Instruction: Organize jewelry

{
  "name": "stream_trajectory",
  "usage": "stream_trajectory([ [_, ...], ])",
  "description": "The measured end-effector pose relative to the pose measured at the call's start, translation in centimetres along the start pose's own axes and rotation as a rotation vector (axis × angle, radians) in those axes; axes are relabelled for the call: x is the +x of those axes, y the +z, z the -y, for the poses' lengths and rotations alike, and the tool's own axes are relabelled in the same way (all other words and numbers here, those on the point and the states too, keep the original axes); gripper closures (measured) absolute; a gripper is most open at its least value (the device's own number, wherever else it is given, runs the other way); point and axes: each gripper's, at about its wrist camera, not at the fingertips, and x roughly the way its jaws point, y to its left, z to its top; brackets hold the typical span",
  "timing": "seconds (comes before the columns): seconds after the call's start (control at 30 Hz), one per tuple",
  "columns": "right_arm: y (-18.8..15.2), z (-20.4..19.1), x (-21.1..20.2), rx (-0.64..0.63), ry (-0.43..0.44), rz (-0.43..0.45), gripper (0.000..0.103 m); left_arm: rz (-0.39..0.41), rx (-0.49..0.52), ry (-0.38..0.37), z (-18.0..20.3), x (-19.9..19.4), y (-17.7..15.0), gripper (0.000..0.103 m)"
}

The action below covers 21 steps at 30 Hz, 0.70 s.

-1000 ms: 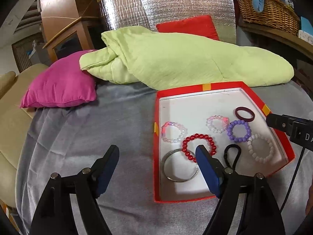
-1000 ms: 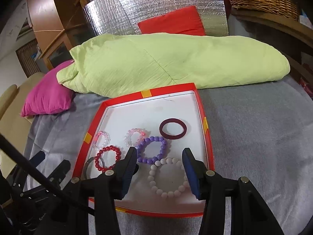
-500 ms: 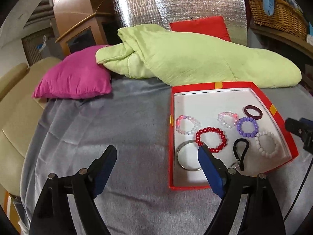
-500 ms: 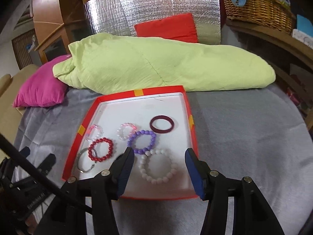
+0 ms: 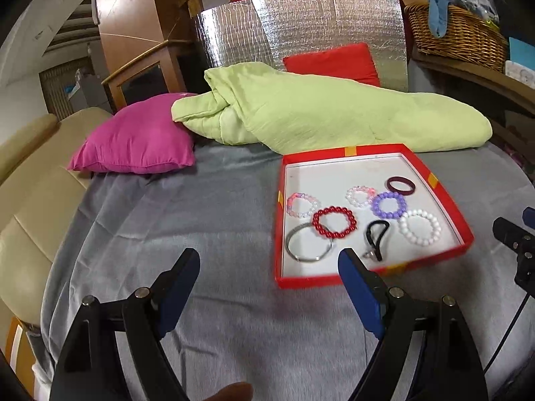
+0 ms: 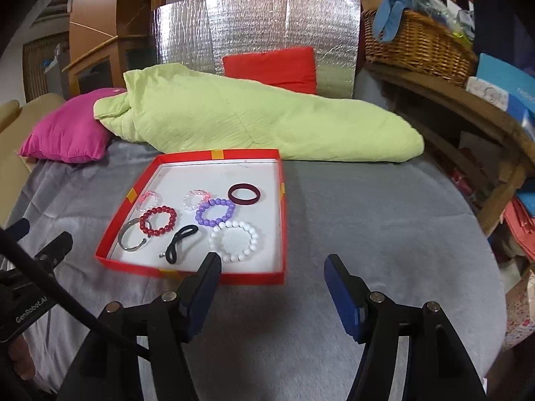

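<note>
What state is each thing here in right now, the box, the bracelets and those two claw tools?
Red box: open, lidless, flat on the grey cloth.
Red bead bracelet: lying in the box, overlapping the silver bangle.
White bead bracelet: flat in the box.
Black loop: lying in the box.
Left gripper: open, empty.
Right gripper: open, empty.

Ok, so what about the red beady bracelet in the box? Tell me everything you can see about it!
The red bead bracelet is a closed ring of round, glossy dark-red beads, plastic or glass by the look. It lies flat on the white floor of the red box, toward the box's left side. Its lower-left edge overlaps the thin silver bangle. The pink-and-clear bracelet sits just beyond it, very close. No tongs touch it.
</note>
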Motion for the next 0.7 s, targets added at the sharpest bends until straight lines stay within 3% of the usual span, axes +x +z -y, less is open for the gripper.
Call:
stream_trajectory([
  [0.3,-1.1,-0.8,-2.9,0.004,-0.022,0.068,0.032,-0.004,-0.049,-0.028,-1.0,-2.2,-2.3,0.018],
  [0.7,-1.6,-2.9,-1.3,-0.031,-0.035,0.025,0.032,-0.036,-0.061,-0.011,-1.7,-0.6,-2.4,0.018],
])
